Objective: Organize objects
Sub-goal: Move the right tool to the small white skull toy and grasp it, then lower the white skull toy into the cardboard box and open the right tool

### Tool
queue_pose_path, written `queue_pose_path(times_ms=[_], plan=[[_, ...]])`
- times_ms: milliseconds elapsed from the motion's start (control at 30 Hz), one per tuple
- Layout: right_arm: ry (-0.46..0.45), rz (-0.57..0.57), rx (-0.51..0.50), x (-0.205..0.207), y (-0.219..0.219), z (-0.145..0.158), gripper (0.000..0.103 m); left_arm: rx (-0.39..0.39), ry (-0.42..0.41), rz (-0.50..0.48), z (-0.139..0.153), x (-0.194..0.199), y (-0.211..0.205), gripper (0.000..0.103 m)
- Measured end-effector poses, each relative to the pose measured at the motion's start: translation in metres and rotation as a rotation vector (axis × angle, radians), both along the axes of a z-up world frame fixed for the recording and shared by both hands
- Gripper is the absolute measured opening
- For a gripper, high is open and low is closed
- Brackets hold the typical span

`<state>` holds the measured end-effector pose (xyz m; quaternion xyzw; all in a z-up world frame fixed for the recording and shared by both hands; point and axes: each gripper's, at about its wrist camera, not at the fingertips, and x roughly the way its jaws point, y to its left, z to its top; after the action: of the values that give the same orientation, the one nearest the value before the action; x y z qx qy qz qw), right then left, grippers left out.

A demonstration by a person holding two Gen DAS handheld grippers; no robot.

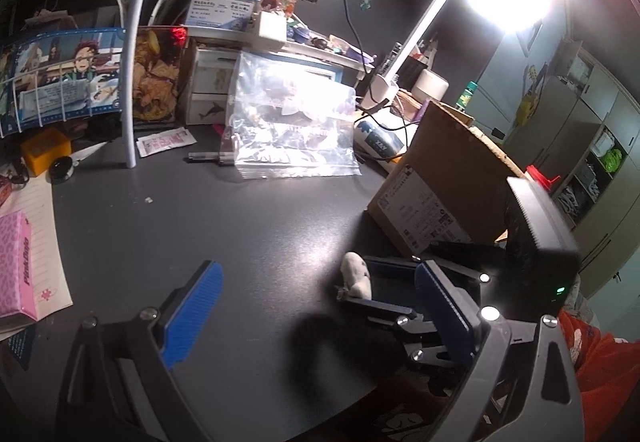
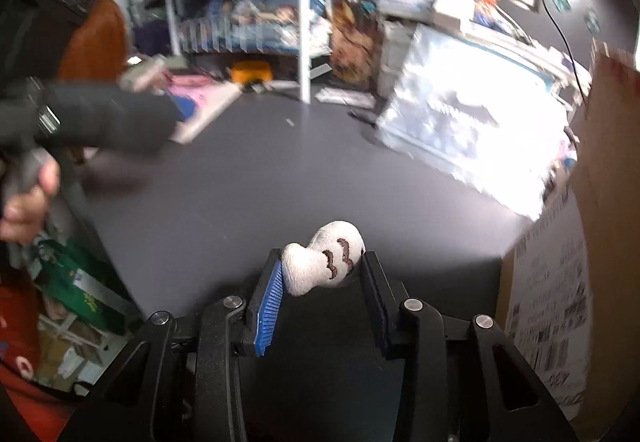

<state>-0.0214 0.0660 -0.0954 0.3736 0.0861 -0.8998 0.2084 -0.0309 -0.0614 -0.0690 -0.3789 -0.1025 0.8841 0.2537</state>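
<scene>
The right wrist view is blurred, so the shelf clutter is hard to read. The right tool (image 2: 322, 274) is clamped on a small white plush toy (image 2: 324, 260) above the dark desk (image 1: 248, 226), beside a cardboard box (image 1: 448, 186). The left tool (image 1: 316, 306) stands apart, holding nothing.

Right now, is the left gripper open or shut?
Open: the left gripper has blue pads spread wide, with bare desk between them.

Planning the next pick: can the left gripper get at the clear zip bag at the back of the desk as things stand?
Probably yes. The left gripper is open and holds nothing, and bare dark desk lies between it and the zip bag. The right gripper, shut on the white plush, and the cardboard box sit off to the right.
</scene>
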Motion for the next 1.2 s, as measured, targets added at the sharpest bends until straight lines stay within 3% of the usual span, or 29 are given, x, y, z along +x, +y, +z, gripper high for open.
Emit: queue_pose_path(times_ms=[167,333,667,967,1200], plan=[[0.072,0.086,-0.039,0.008,-0.011,0.045,0.034,0.020,0.013,-0.053,0.019,0.002,0.011,0.071],[0.155,0.117,-0.016,0.017,-0.010,0.083,0.034,0.058,0.046,-0.110,0.049,-0.002,0.022,0.053],[0.240,0.048,0.039,0.029,0.039,0.122,0.034,0.056,0.063,-0.253,0.093,-0.033,0.075,0.024],[0.190,-0.075,0.008,0.028,0.119,0.130,0.034,0.018,0.021,-0.401,0.104,-0.067,0.161,0.020],[0.065,-0.103,-0.046,0.026,0.164,0.120,0.034,-0.062,-0.072,-0.485,0.097,-0.083,0.210,0.020]])
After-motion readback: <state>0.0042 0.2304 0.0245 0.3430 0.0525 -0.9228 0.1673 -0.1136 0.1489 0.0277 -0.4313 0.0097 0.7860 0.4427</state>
